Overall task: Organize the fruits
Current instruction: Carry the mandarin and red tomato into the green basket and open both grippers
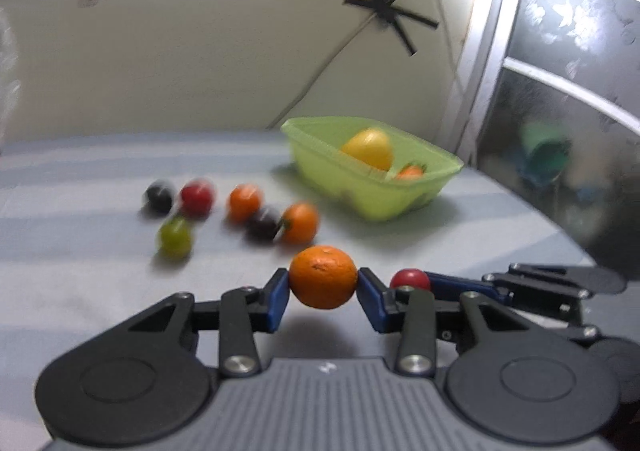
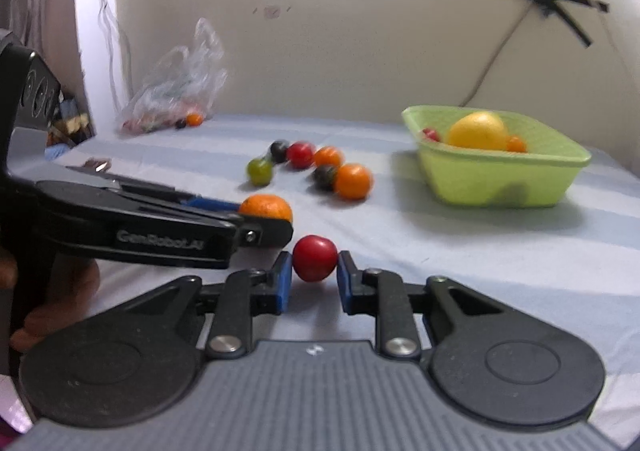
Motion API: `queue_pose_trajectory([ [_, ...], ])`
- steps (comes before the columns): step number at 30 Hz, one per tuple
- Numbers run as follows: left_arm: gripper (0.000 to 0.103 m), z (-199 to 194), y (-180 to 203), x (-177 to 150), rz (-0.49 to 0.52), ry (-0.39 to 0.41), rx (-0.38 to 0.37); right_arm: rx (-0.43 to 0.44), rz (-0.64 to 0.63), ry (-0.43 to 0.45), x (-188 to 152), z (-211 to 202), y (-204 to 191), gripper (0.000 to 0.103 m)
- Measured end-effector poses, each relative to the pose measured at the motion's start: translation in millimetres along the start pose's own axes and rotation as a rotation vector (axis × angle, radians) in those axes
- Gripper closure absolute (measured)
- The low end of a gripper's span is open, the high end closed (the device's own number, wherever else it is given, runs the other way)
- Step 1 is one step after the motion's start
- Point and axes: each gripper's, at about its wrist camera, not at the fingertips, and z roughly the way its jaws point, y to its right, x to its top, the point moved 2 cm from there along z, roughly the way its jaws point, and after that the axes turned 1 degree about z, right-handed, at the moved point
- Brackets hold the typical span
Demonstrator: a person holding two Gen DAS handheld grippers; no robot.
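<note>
- The left gripper has its blue pads pressed on either side of an orange; its jaws are narrowed only to the width of that fruit; a shadow lies on the cloth beneath, so the orange seems lifted clear, though the blur leaves this uncertain
- The right gripper is clamped on a small red fruit; its jaws stand closer together than the left pair; the fruit sits right at the fingertips
- In the right wrist view the left gripper reaches in from the left, just beyond the right one; a hand holds its handle at the left edge
- The green basket stands at the far right of the striped tablecloth; inside it are a large yellow fruit and a small orange one; the right wrist view also shows a small red one at its far-left inner wall
- Six loose fruits lie in a cluster at mid-table, left of the basket: a dark one, a red one, a green one, an orange one, a second dark one and a bigger orange one touching it
- A clear plastic bag with more small fruits lies at the far left by the wall; black tape strips cross on the wall above the basket
</note>
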Motion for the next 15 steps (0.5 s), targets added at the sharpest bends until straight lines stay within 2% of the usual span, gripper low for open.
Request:
queue_pose_trajectory([
  [4,0.065,22,14,43,0.034,0.026,-0.03,-0.076,0.001,0.084,17,-6,28,0.076],
  [9,0.065,72,17,82,0.033,0.002,-0.019,-0.178,0.023,0.156,45,1,75,0.076],
  [15,0.066,117,8,101,0.015,-0.019,0.019,-0.237,0.026,0.141,64,29,116,0.076],
])
